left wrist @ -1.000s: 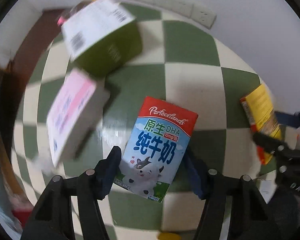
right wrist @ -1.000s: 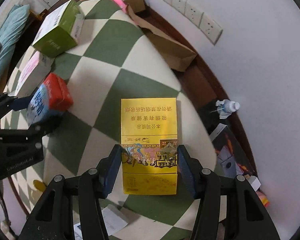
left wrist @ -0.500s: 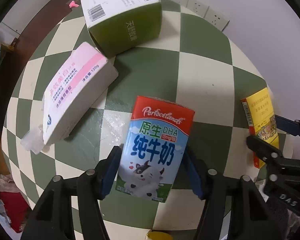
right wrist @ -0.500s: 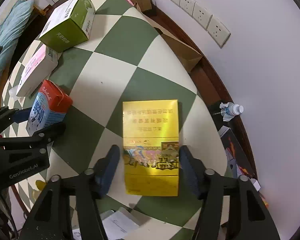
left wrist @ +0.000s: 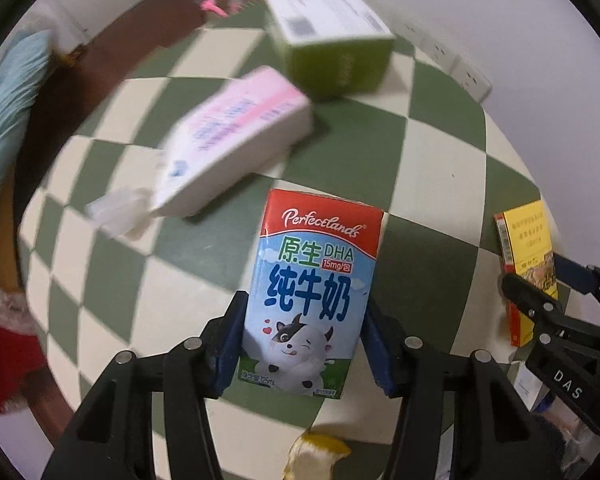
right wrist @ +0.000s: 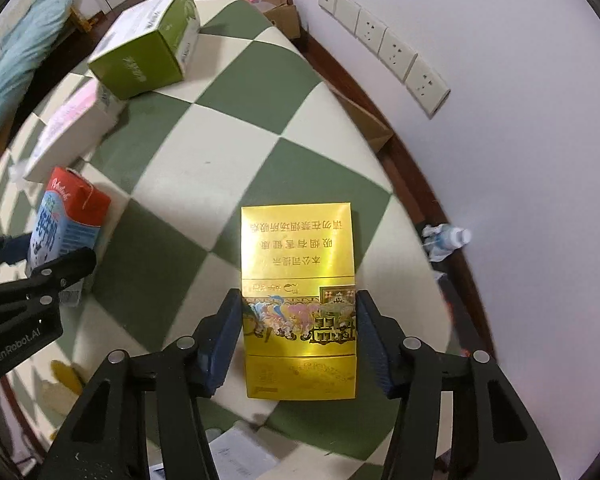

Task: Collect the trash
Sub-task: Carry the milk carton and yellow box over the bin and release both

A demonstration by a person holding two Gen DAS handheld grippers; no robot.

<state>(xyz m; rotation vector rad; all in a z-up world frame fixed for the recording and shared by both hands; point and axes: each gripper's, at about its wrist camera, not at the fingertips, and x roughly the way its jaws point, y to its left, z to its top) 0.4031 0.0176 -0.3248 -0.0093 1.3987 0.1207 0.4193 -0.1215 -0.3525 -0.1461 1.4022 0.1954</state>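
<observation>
Left gripper [left wrist: 302, 344] just closed – pads pinching milk carton [left wrist: 314, 292], right gripper [right wrist: 296, 336] just closed – clamping yellow box [right wrist: 298, 300], checkered mat [right wrist: 236, 120] below

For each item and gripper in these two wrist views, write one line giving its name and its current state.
Milk carton: clamped in left gripper, whose jaws just closed further.
Yellow pack: clamped in right gripper, whose jaws just closed.
Green box: lying on checkered table.
Pink-and-white box: lying flat.

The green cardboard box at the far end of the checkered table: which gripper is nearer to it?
Left. The left gripper, shut on the milk carton, sits closer to the green cardboard box; the right gripper, clamping the yellow cigarette pack, is farther off.
</observation>
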